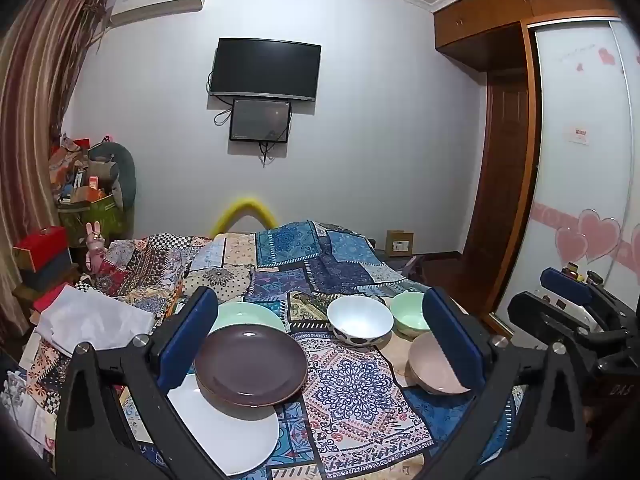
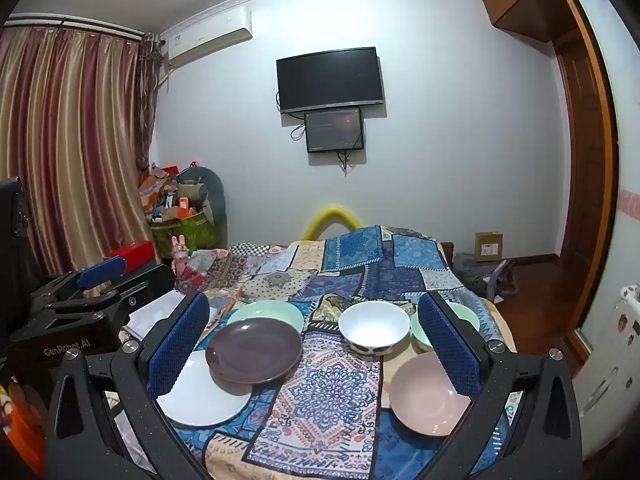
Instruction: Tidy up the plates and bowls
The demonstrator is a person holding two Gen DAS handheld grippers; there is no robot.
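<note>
Left gripper (image 1: 320, 344) and right gripper (image 2: 316, 344) spread wide, empty, above patchwork-covered bed (image 2: 332, 396); round brown ceramic plate (image 2: 254, 354) overlapping flat white plate (image 2: 200, 400).

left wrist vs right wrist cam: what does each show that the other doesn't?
Left wrist only: the right gripper at the right edge, and pink hearts on the wardrobe door.
Right wrist only: the left gripper at the left edge, and the full width of the curtains.
Both: brown plate overlapping the white plate, green plate, white bowl, green bowl, pink bowl.
</note>
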